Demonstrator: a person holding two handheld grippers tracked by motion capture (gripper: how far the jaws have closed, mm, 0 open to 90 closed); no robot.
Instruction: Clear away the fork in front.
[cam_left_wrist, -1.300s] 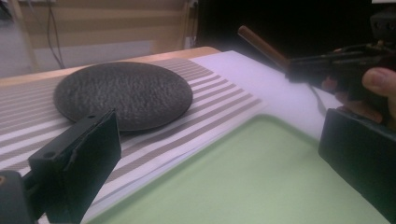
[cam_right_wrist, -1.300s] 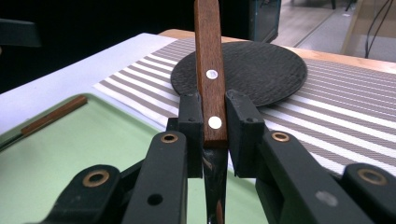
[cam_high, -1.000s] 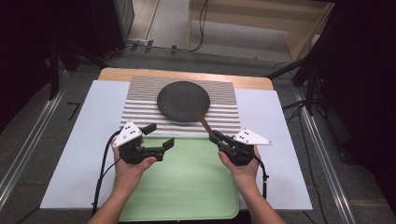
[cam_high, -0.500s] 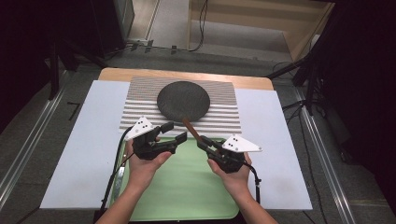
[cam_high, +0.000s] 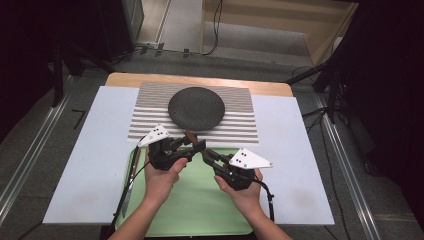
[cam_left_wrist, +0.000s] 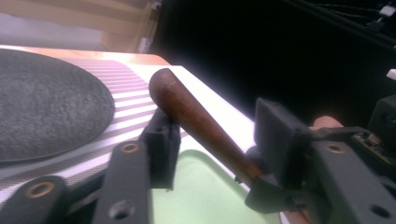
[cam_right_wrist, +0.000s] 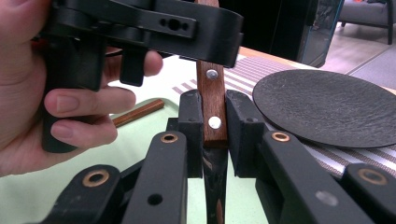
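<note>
A utensil with a riveted wooden handle (cam_right_wrist: 214, 93) is pinched upright between the pads of my right gripper (cam_right_wrist: 215, 121), which is shut on it. Over the green tray's (cam_high: 200, 210) far edge, my right gripper (cam_high: 207, 154) meets my left gripper (cam_high: 194, 145). The handle's rounded end (cam_left_wrist: 187, 107) lies between the jaws of my left gripper (cam_left_wrist: 219, 135), which stand open around it with a gap on the right side. A dark round plate (cam_high: 196, 107) rests on a striped mat (cam_high: 240, 125) just beyond.
A second wooden-handled utensil (cam_high: 131, 175) lies along the tray's left edge. The white table cover (cam_high: 85, 155) spreads to both sides, with a wooden table edge (cam_high: 200, 80) at the back. Dark stands and cables surround the table.
Both grippers have moved in toward the middle. The right one brought the utensil from beside the plate to the tray's far edge, and the left one's jaws now straddle the handle's end.
</note>
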